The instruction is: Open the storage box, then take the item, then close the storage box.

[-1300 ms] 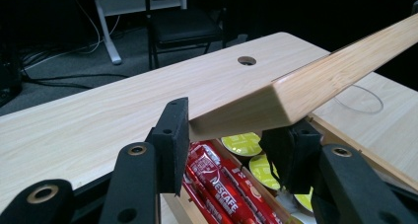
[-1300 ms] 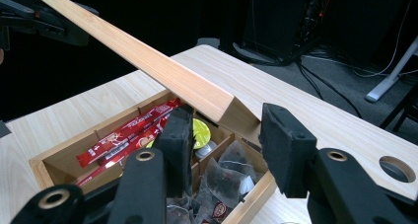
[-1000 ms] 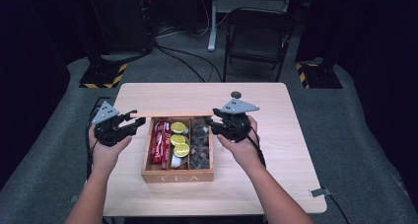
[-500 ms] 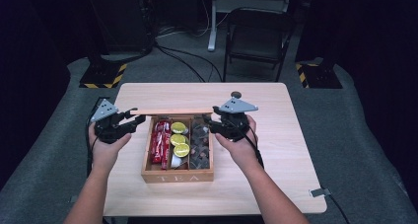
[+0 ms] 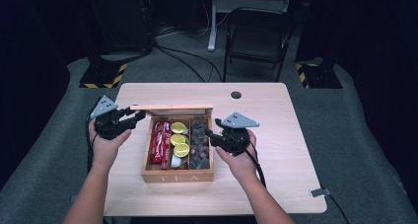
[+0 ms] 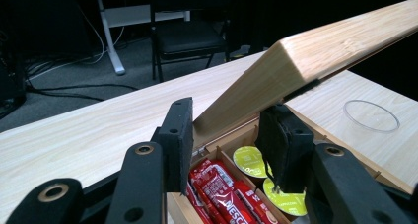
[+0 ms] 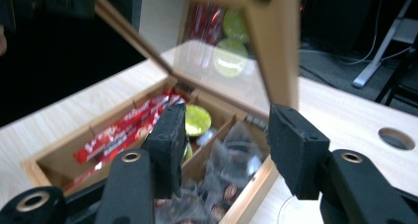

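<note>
Left gripper (image 5: 134, 119) pinches the lid (image 5: 172, 107) corner, holding it raised over the box (image 5: 178, 175); right gripper (image 5: 209, 135), jaws just widening and empty, hovers at the box's right edge.

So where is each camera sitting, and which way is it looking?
High view: above the person's side, looking down on the table; forearms and both tongs show.
Left gripper view: on the left tongs, gripping the raised lid.
Right gripper view: on the right tongs, over the tea box.
All share the tea box and lid.
</note>
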Action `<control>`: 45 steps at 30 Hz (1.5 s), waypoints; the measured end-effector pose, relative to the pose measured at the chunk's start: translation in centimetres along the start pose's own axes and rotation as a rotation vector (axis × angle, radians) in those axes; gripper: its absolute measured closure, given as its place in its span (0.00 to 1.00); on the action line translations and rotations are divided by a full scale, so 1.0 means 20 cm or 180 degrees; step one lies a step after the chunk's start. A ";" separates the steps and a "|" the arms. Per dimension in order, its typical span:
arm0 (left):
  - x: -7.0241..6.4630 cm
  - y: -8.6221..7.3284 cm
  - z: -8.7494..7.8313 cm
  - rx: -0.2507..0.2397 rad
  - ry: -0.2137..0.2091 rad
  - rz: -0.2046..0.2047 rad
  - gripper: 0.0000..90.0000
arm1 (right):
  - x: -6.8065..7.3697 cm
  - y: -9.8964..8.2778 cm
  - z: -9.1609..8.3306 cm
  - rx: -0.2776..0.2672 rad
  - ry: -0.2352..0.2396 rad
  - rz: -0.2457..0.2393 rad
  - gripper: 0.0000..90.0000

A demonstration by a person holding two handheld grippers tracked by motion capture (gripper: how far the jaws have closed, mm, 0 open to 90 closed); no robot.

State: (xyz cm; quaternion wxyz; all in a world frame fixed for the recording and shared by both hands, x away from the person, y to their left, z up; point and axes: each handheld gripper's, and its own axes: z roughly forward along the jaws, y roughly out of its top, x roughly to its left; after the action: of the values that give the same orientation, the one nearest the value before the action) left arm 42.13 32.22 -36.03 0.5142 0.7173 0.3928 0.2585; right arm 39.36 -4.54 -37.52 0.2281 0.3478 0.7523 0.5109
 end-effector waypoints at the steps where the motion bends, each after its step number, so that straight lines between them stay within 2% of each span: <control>1: 0.00 0.00 0.00 0.0004 -0.0005 0.0002 0.64 | 0.01 -0.02 0.01 0.0032 -0.0002 -0.0017 0.55; 8: 0.01 0.00 0.01 -0.0014 -0.0035 -0.0014 0.64 | 0.04 -0.07 0.03 0.0139 0.0072 -0.0122 0.55; 15: 0.01 0.00 0.01 -0.0004 -0.0023 -0.0010 0.64 | 0.06 -0.13 0.07 0.0203 0.0123 -0.0090 0.56; 24: 0.01 0.00 0.01 -0.0010 -0.0026 -0.0028 0.64 | 0.07 -0.17 0.09 0.0284 0.0161 -0.0155 0.56; 29: 0.01 0.00 0.01 0.0011 -0.0022 -0.0012 0.64 | 0.07 -0.19 0.11 0.0330 0.0187 -0.0113 0.57; 45: 0.01 -0.01 0.02 0.0015 -0.0014 -0.0018 0.64 | 0.11 -0.26 0.19 0.0515 0.0359 -0.0221 0.61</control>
State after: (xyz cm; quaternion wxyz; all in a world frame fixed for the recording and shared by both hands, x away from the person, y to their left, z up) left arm 42.48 32.20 -36.32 0.5141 0.7179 0.3944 0.2546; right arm 39.06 -1.75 -43.78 0.1742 0.3095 0.8143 0.4591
